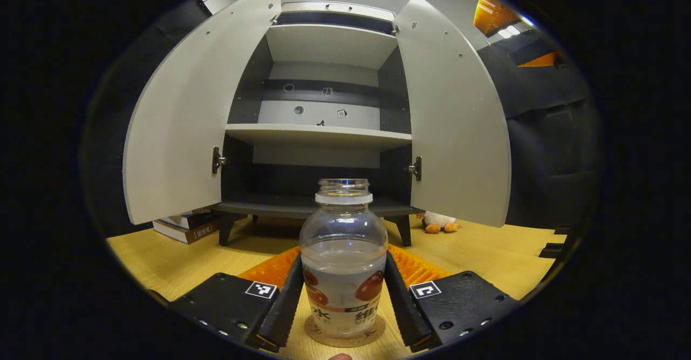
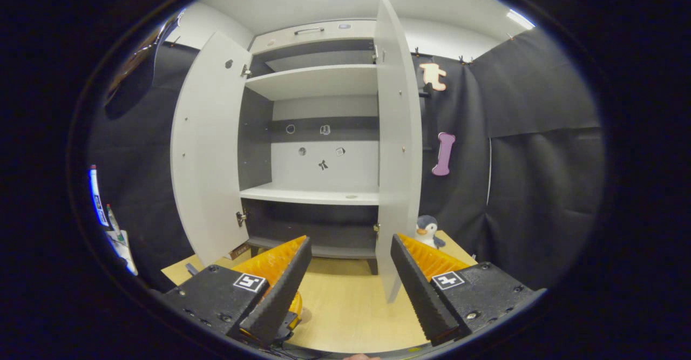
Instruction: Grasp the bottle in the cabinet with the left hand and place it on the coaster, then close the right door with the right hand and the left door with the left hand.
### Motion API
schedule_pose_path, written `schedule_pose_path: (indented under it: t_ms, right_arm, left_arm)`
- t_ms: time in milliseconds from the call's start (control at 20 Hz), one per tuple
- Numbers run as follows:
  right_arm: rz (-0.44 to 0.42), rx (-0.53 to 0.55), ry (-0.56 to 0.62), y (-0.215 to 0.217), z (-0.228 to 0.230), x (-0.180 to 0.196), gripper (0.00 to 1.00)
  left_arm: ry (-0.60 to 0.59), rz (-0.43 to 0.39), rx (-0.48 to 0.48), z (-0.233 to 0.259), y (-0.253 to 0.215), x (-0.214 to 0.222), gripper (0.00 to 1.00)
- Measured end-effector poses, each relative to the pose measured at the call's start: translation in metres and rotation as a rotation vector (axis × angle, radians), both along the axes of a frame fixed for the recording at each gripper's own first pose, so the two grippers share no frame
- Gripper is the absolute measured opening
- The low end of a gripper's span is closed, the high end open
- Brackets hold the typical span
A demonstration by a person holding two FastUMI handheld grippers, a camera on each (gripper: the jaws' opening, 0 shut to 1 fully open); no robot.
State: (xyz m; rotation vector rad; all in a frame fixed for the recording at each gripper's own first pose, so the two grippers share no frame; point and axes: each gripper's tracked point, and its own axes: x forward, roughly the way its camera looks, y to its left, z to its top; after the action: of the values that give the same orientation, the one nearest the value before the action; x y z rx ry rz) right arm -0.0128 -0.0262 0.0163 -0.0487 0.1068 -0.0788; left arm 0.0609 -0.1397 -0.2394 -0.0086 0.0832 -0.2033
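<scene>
Left gripper view: the clear plastic bottle with a red-fruit label and no cap (image 1: 343, 257) stands upright on the round cork coaster (image 1: 372, 337), which lies on the light wooden tabletop (image 1: 162, 257) in front of the tall grey two-door cabinet (image 1: 324, 133). The left gripper (image 1: 343, 300) has its black ribbed fingers (image 1: 286, 300) on both sides of the bottle, lying against the label; judged to be pinching it, not released. The bottle holds some clear liquid, level about mid-body. Cabinet shelves in sight carry no bottle. Placement step: essentially done, pending the opening of the tongs and a withdrawal. Both doors stand wide: the grey left door (image 1: 178, 122) and the grey right door (image 1: 459, 122) are swung out toward the camera. Right gripper view: the right gripper (image 2: 351, 290) is spread, nothing between its fingers, low over the table and facing the cabinet, with the right door's edge (image 2: 398, 149) just ahead of it; contact with the door cannot be confirmed. Remaining, by my reading: release the bottle, push the right door shut, then the left. Risk: the uncapped bottle could tip on withdrawal.
</scene>
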Motion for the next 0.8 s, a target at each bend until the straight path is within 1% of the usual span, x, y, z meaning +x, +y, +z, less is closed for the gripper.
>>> schedule_pose_path:
  t_ms: [50, 100, 150, 200, 250, 400, 450, 500, 550, 600, 650, 750, 800]
  right_arm:
    - [-0.002, -0.003, 0.005, -0.001, -0.001, 0.000, 0.97]
    - [-0.004, -0.004, 0.008, -0.001, -0.002, 0.000, 0.97]
    - [-0.005, -0.003, 0.009, -0.001, -0.002, 0.000, 0.97]
    - [-0.005, 0.001, 0.009, 0.000, -0.002, 0.001, 0.97]
    - [-0.003, 0.005, 0.009, 0.000, -0.001, 0.002, 0.97]
    - [0.004, 0.011, 0.011, 0.004, -0.002, 0.006, 0.97]
    - [0.006, 0.011, 0.007, 0.004, 0.000, 0.008, 0.97]
    - [0.008, 0.012, 0.002, 0.005, 0.001, 0.009, 0.94]
    - [0.014, 0.016, -0.002, 0.007, 0.001, 0.011, 0.94]
    - [0.019, 0.021, -0.004, 0.008, 0.002, 0.011, 0.94]
    - [0.025, 0.024, -0.007, 0.009, 0.003, 0.012, 0.94]
    - [0.028, 0.029, -0.014, 0.009, 0.004, 0.012, 0.94]
    - [0.030, 0.034, -0.018, 0.009, 0.004, 0.011, 0.97]
  left_arm:
    - [-0.020, 0.001, -0.004, 0.007, 0.000, -0.001, 0.76]
    - [-0.008, -0.014, -0.002, 0.001, -0.005, -0.001, 0.74]
    - [-0.017, -0.014, 0.007, 0.001, -0.005, -0.002, 0.75]
    - [-0.023, -0.020, 0.011, 0.003, -0.006, -0.003, 0.77]
    - [-0.020, -0.024, 0.016, 0.003, -0.007, -0.005, 0.77]
    - [-0.003, -0.048, 0.016, 0.000, -0.010, -0.007, 0.80]
    - [0.003, -0.056, 0.011, 0.002, -0.011, -0.007, 0.83]
    - [0.004, -0.054, 0.009, 0.006, -0.009, -0.007, 0.87]
    - [0.000, -0.049, 0.007, 0.009, -0.007, -0.006, 0.96]
    - [0.000, -0.056, 0.005, 0.013, -0.007, -0.006, 0.99]
    - [-0.004, -0.058, 0.009, 0.016, -0.007, -0.006, 0.96]
    - [-0.045, -0.049, 0.014, 0.034, -0.002, -0.008, 0.96]
    - [-0.074, -0.035, 0.014, 0.047, 0.002, -0.009, 0.96]
